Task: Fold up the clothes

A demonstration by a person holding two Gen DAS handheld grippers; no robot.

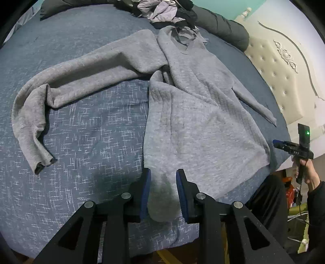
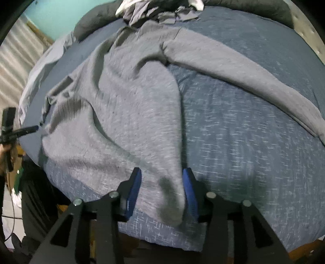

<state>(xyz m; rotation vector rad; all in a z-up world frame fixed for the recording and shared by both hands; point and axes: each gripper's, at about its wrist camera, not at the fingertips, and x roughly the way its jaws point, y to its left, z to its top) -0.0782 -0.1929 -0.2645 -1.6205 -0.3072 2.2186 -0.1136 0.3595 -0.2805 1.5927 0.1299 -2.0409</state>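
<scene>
Across the blue patterned bedspread (image 1: 85,130) lies a grey sweater (image 1: 203,126), spread flat with its collar toward the pile of loose clothes (image 1: 164,12) at the far edge of the bed. One long sleeve (image 1: 67,81) extends away from the sweater's body and bends back on itself near the cuff. The sweater's other sleeve (image 1: 254,101) lies short and straight, on the side toward the cream tufted headboard (image 1: 284,67). The left gripper (image 1: 163,193) stands at the sweater's hem, its blue-padded jaws parted, with a corner of the hem lying between them; the pads do not press the cloth. The right gripper (image 2: 162,190) likewise straddles a hem corner of the sweater with its jaws apart, unclenched, though this view is blurred. In the left wrist view, the right gripper appears just beyond the sweater's hem on the headboard side, carried by a hand (image 1: 308,172). A dark bolster (image 1: 221,24) lies beyond the sweater's collar.
</scene>
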